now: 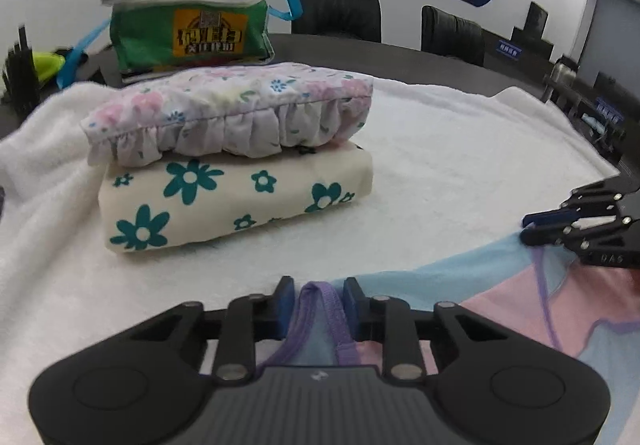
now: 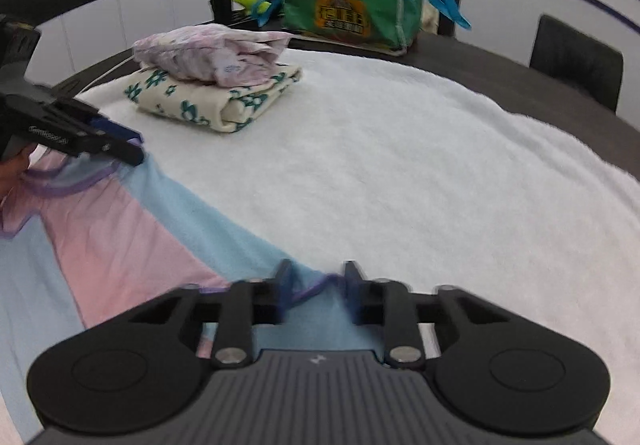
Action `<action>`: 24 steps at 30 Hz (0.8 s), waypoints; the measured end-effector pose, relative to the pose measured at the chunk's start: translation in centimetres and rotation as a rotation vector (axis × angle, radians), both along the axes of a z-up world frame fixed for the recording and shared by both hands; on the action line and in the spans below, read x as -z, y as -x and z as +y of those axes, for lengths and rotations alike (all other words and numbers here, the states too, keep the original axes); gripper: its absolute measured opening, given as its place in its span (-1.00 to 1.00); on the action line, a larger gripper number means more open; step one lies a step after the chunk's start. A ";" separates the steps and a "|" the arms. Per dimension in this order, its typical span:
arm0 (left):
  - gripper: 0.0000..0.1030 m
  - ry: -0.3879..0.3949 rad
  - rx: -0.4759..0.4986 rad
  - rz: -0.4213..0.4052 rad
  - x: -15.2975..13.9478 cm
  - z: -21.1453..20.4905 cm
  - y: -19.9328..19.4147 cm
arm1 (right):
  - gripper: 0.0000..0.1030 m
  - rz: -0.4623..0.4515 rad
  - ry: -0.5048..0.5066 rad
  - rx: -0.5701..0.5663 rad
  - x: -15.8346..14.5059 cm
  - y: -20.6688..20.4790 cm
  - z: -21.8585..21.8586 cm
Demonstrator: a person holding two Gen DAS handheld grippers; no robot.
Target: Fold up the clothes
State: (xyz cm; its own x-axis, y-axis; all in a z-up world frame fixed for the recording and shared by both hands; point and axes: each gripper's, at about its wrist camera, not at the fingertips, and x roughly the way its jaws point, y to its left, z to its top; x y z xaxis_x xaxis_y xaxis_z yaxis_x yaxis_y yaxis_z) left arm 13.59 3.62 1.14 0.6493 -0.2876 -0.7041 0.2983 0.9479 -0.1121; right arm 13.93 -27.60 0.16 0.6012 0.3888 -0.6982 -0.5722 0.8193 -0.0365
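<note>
A pastel pink and light blue garment (image 1: 500, 309) (image 2: 120, 237) with purple trim lies along the near edge of the white blanket (image 1: 440, 165) (image 2: 400, 165), stretched between both grippers. My left gripper (image 1: 319, 293) (image 2: 134, 149) is shut on its purple-trimmed edge. My right gripper (image 2: 316, 277) (image 1: 525, 227) is shut on a light blue corner with a purple hem. Farther back sits a stack of two folded pieces, a cream cloth with teal flowers (image 1: 240, 201) (image 2: 208, 101) below and a ruffled pastel floral cloth (image 1: 232, 113) (image 2: 208, 49) on top.
A green zip bag (image 1: 192, 29) (image 2: 348, 13) with blue straps stands behind the stack on the dark table. Black chairs (image 1: 336, 11) (image 2: 576, 57) line the far side. A black stand (image 1: 20, 73) and a yellow-green item sit at the back left.
</note>
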 end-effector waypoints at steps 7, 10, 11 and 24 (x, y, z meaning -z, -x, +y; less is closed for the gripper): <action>-0.90 -0.015 -0.010 -0.076 -1.6 -0.5 1.5 | -0.88 -0.126 0.081 -0.011 -1.3 2.1 1.1; -0.90 -0.001 -0.004 -0.109 -2.4 -0.2 2.3 | -0.88 -0.165 0.072 0.000 -2.5 3.1 0.9; -0.90 -0.004 -0.006 -0.118 -2.6 -0.2 2.7 | -0.88 -0.177 0.071 0.001 -2.8 3.5 0.8; -0.95 -0.074 0.034 -0.208 -3.6 -0.6 14.5 | -0.88 -0.266 0.042 -0.018 -3.6 13.5 0.1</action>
State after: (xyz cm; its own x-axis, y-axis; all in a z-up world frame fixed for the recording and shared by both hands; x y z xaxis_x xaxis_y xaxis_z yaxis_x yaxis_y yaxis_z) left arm -0.92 3.04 4.75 0.7738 -0.2641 -0.5757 0.3395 0.9403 0.0249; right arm 0.40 -27.49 3.78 0.7589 0.3750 -0.5324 -0.5523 0.8037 -0.2213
